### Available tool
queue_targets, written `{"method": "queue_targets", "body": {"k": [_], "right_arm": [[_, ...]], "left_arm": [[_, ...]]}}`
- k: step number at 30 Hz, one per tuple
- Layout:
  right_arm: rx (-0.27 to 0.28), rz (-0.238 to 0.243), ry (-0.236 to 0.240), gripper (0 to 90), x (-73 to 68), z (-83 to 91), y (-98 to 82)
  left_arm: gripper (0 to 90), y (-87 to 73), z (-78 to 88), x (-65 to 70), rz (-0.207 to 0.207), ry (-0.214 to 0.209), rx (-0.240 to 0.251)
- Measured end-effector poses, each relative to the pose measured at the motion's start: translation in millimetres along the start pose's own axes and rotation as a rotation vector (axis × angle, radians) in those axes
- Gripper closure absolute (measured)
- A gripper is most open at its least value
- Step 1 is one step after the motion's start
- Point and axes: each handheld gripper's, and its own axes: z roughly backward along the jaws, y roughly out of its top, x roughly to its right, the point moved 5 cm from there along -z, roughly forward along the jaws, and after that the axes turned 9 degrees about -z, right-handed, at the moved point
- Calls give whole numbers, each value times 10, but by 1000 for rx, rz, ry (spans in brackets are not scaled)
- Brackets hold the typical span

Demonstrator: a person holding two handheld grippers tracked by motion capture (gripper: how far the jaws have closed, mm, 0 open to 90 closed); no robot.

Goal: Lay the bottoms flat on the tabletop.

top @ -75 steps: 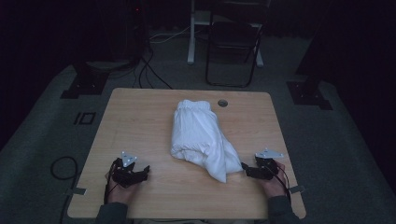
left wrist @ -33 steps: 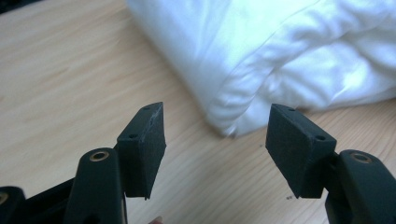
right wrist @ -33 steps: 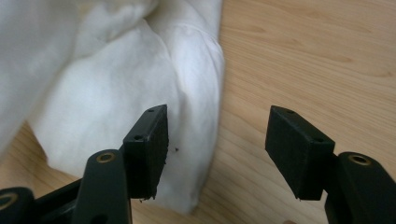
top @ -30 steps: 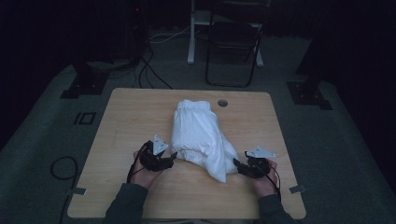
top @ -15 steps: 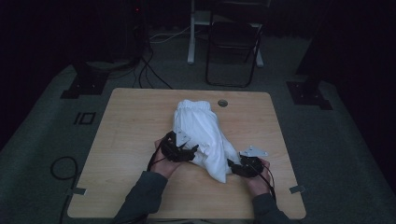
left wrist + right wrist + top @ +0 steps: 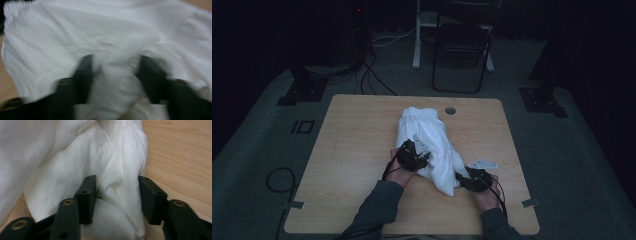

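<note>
Two tongs work a crumpled white garment (image 6: 430,145) lying around the middle of the wooden bench (image 6: 352,150). At about eight o'clock of the cloth, the left tongs (image 6: 424,159) have just been closing, with a ridge of fabric between the jaws, and the blur hides whether they press it. At five o'clock, the right tongs (image 6: 460,179) have also been closing, their jaws astride the garment's bunched corner, a fold between them.
</note>
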Motion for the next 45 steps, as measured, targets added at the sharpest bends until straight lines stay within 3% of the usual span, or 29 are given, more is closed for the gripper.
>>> {"method": "queue_targets", "body": {"k": [2, 4, 8, 9, 11, 21, 27, 33, 35, 36, 39, 42, 45], "right_arm": [[-3, 1, 11, 583, -12, 2, -2], [-5, 7, 21, 657, -27, 4, -3], [-11, 25, 21, 710, -48, 8, 2], [-11, 25, 21, 741, -48, 8, 2], [-10, 58, -16, 819, -47, 22, 9], [-9, 66, -69, 842, 5, 45, 14], [-7, 83, -125, 845, 63, 65, 21], [-8, 69, -194, 848, 209, 127, 18], [-6, 57, -218, 848, 274, 161, 18], [-5, 50, -229, 848, 300, 176, 18], [-8, 60, -303, 848, 380, 220, 10], [-2, 35, -290, 846, 427, 257, 3], [-1, 39, -292, 819, 419, 266, 17]], "left_arm": [[776, -36, 6, -62, 30, -8, -4], [838, -61, 49, -117, 44, -8, -3], [849, -80, 110, -165, 42, -7, 3], [849, -119, 190, -241, 42, 4, 6], [851, -170, 262, -325, 53, 15, 9], [850, -596, 495, -777, 150, 66, -19], [854, -900, 602, -1051, 259, 92, -26], [861, -1316, 646, -1344, 396, 129, -95], [843, -1443, 630, -1378, 434, 136, -118], [821, -1496, 637, -1392, 444, 159, -127], [691, -1607, 727, -1439, 497, 160, -95], [636, -1657, 888, -1475, 516, 186, -68], [588, -1648, 1057, -1498, 507, 225, -52]]}}
